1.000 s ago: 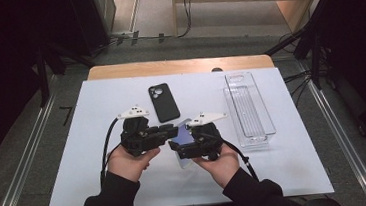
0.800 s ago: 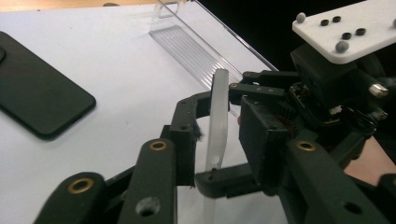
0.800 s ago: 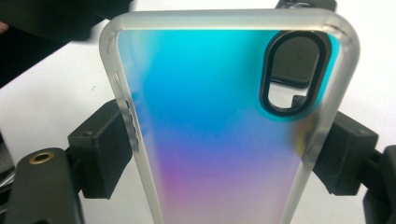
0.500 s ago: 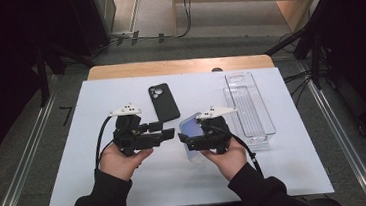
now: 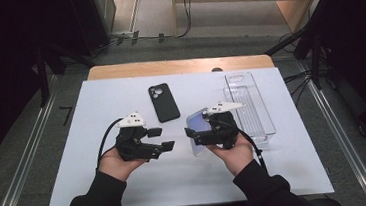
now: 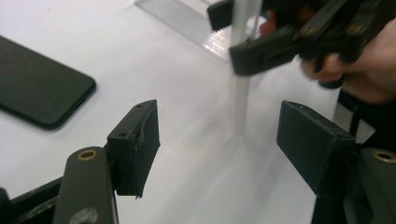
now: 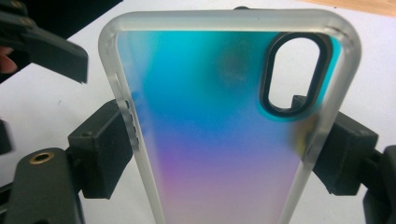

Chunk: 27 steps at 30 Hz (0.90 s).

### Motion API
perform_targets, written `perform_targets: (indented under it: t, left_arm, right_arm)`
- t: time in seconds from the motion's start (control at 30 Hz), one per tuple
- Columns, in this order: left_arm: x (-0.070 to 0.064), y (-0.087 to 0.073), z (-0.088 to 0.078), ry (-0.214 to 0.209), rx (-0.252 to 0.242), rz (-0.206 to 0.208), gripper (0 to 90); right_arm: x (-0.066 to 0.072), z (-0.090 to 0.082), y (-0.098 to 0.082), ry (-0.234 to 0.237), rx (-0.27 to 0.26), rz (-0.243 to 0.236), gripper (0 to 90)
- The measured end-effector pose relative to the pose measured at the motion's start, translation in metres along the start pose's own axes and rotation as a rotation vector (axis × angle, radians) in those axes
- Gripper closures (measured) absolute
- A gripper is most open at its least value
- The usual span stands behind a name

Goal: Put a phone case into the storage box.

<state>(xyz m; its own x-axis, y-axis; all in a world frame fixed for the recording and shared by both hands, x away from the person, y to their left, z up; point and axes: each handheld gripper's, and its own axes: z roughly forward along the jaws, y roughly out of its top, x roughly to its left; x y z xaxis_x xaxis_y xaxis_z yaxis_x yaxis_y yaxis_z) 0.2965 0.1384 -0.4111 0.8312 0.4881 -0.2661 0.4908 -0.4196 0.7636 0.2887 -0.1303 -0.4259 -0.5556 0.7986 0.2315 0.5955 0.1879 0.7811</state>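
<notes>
Iridescent plastic case [image 7: 219,121] is clamped in my right tongs [image 5: 200,134], pads on its two long edges, frosted rim up, camera cutout at the top. It sits just right of the phone [image 5: 164,102] and a bit nearer me, standing on edge with its lower end down on the white bench [image 5: 103,190]. Left tongs [image 5: 160,139] have just been opening and now stand wide with nothing between them, parked left of the case and below the phone.

Progress-wise, I'd say we're at the early-middle bit: case is picked up and in one hand, phone is lying camera side up and untouched, so the fitting itself isn't done yet. My guess is the left side has to go grab the phone next, then the two get pressed together. Clear tray [image 5: 251,104] to the right of the phone isn't involved so far.

Branding: nothing readable on the phone, case or tray.
</notes>
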Motion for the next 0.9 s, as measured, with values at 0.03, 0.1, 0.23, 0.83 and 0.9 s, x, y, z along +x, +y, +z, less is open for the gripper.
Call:
perform_targets:
  t: [0.03,0.1,0.23,0.83,0.9]
  left_arm:
    - [0.001,-0.002,0.001,0.008,0.006,0.000,30.6]
    - [0.004,-0.007,0.002,0.003,0.019,0.013,30.7]
    - [0.009,-0.016,0.002,-0.019,0.027,0.008,30.7]
    - [0.025,-0.052,-0.009,0.020,0.063,-0.031,28.0]
    - [0.026,-0.054,-0.011,0.026,0.058,-0.039,28.1]
  right_arm:
    - [-0.001,-0.001,0.000,0.001,-0.002,0.000,15.3]
    - [-0.002,-0.003,0.001,0.005,-0.004,-0.001,15.3]
    - [-0.004,-0.005,0.002,0.008,-0.006,-0.003,15.3]
    - [-0.016,-0.019,0.011,0.062,0.007,-0.025,15.3]
    - [-0.018,-0.021,0.013,0.070,0.004,-0.028,15.3]
